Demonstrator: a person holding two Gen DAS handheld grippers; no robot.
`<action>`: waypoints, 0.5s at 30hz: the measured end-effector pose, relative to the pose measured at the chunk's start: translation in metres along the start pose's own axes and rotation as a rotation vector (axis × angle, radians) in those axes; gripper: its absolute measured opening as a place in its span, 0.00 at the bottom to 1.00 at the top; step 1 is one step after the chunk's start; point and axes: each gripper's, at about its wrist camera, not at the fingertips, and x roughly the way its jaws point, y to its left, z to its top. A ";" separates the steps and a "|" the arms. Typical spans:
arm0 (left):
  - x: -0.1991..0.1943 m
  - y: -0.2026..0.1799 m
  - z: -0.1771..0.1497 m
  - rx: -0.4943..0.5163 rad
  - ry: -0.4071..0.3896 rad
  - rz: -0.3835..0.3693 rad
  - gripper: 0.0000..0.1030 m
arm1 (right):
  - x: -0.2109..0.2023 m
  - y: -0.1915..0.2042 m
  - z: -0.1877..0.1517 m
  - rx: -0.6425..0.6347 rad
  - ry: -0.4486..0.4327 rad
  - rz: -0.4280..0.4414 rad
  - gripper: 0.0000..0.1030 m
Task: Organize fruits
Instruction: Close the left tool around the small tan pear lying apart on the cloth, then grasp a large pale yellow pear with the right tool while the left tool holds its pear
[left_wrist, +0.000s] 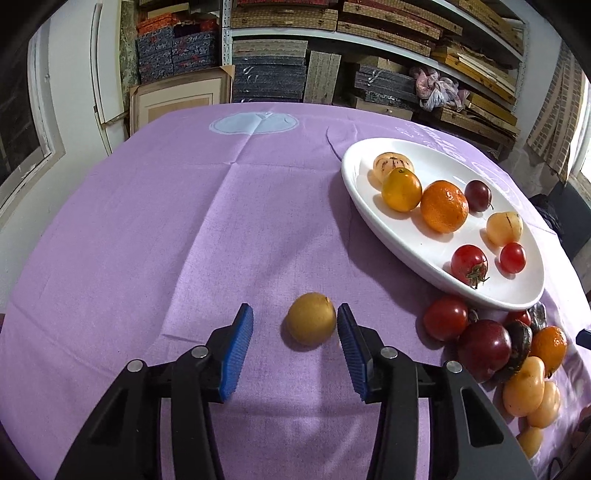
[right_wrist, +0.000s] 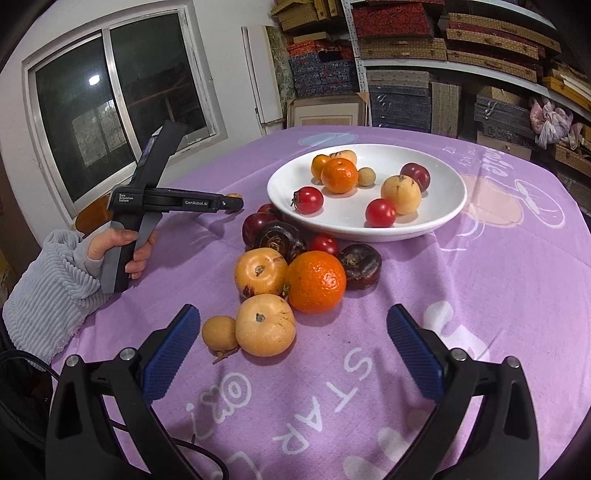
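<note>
A small tan round fruit (left_wrist: 312, 318) lies on the purple cloth between the blue pads of my left gripper (left_wrist: 295, 325), which is open; the right pad is near or touching it, the left pad apart. A white plate (left_wrist: 406, 243) to the right holds several fruits: oranges, tomatoes, a plum, pale yellow fruits. It also shows in the right wrist view (right_wrist: 443, 218). My right gripper (right_wrist: 293, 325) is open and empty, behind a pile of loose fruit: an orange (right_wrist: 316, 282), two pale yellow fruits (right_wrist: 265, 325), a small tan fruit (right_wrist: 219, 332), dark chestnuts, tomatoes.
The left gripper's body and the hand holding it (right_wrist: 155, 206) show at the left of the right wrist view. The loose pile lies against the plate's near rim (left_wrist: 487, 343). Shelves of boxes (right_wrist: 424, 55) stand behind the table; a window (right_wrist: 118, 103) is at left.
</note>
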 end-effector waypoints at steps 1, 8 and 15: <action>0.000 -0.001 0.001 0.006 -0.008 0.006 0.46 | 0.000 0.000 0.000 0.006 -0.002 0.000 0.96; 0.000 -0.022 -0.002 0.109 0.000 0.010 0.34 | 0.002 0.001 0.001 0.004 0.006 -0.005 0.96; 0.006 -0.020 -0.002 0.108 0.027 -0.022 0.32 | 0.004 0.006 0.002 -0.011 0.015 -0.005 0.96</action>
